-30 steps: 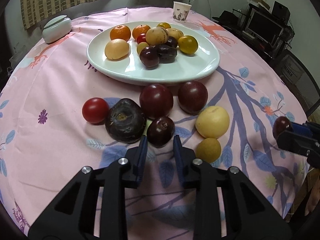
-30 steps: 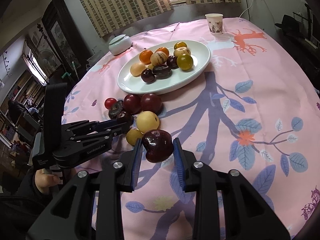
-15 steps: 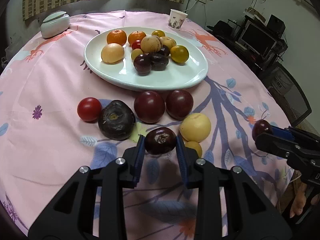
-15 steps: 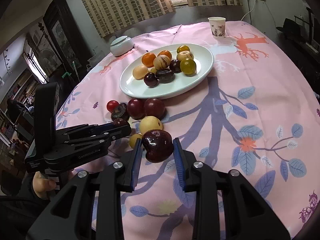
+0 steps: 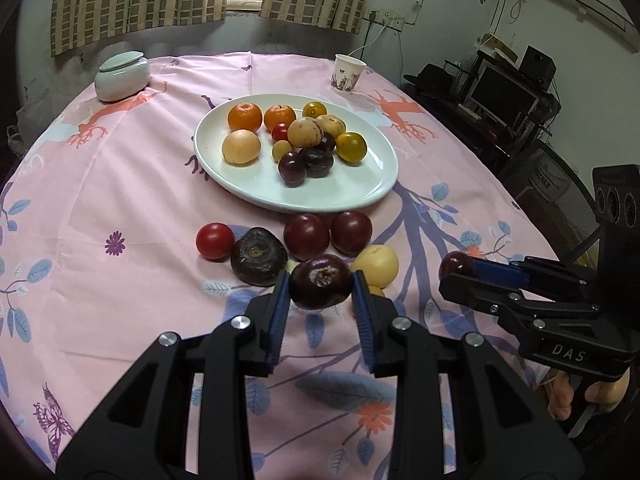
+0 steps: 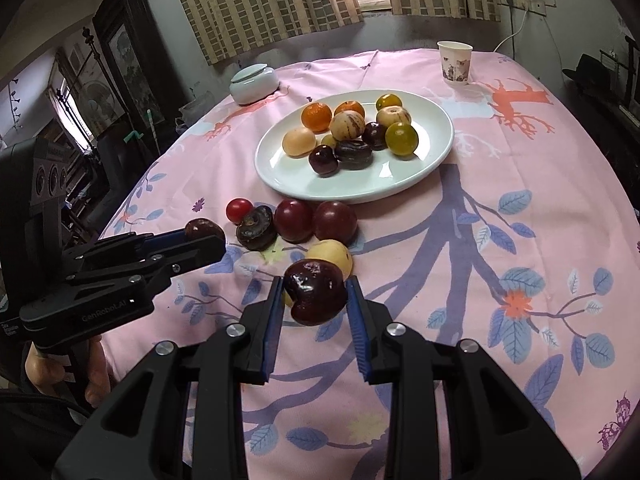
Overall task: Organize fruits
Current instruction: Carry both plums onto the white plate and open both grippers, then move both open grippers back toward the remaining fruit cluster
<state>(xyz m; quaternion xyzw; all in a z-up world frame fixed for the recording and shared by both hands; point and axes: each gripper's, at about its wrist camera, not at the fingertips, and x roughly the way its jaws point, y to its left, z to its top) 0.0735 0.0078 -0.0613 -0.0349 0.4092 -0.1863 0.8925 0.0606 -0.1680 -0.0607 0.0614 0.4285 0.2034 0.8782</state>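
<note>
From the left wrist view, your left hand-held gripper (image 5: 320,292) is clamped on a dark purple plum (image 5: 320,287), its blue pads pressing both flanks and the fruit clear of the pink cloth on the desk (image 5: 120,200). The white plate (image 5: 224,168) lies straight ahead along the fingers and farther off, past the loose row still on the cloth: a red tomato (image 5: 215,241), a wrinkled dark fruit (image 5: 258,256), two red plums (image 5: 306,236) and a yellow fruit (image 5: 378,265). To reach the plate you must carry the plum forward over that row, so I judge it needs height first. The plate's near half is bare; the pile sits toward its far side. At the right edge your right hand-held gripper (image 5: 456,270) shows side-on, closed on a second dark fruit (image 5: 455,265).

From the right wrist view, that right hand-held gripper (image 6: 314,300) grips a glossy dark cherry-like fruit (image 6: 314,294), its notch turned to the left pad. The plate (image 6: 440,148) lies ahead and slightly right, with the same row of fruit between. The left hand-held gripper (image 6: 208,238) comes in from the left with its plum (image 6: 203,229) at the tip, just beside the row. Neither looks clearly nearer the plate; the two loads are close enough that I would bring them in one at a time.
</note>
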